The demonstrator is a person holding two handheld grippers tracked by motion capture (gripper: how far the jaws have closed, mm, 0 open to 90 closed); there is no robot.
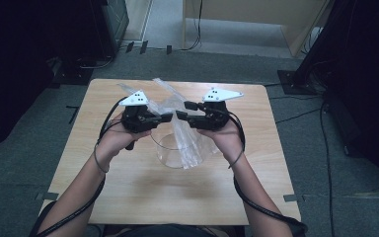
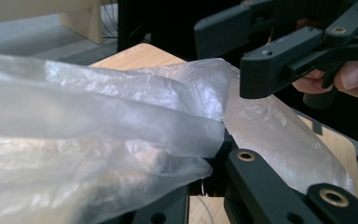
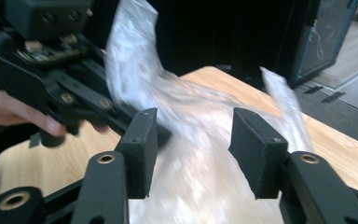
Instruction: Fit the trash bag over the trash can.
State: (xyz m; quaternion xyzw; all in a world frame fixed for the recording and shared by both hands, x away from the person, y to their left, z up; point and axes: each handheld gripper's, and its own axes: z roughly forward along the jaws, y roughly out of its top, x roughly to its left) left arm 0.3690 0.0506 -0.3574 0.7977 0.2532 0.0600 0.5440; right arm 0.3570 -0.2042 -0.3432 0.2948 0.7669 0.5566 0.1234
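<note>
Two raised hands: left gripper [image 1: 167, 117] pinching plastic bag [image 1: 187, 140], right gripper [image 1: 181, 114] half-spread.

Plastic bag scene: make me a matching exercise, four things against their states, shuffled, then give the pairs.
Things:
1. left gripper
2. right gripper
3. plastic bag
4. glass bowl

States:
A. jaws apart, film between them unpinched
B. stands on the table
C. crinkled, held up above the bowl
D. clamped on the film

Pairs: 1-D, 2-A, 3-C, 4-B
</note>
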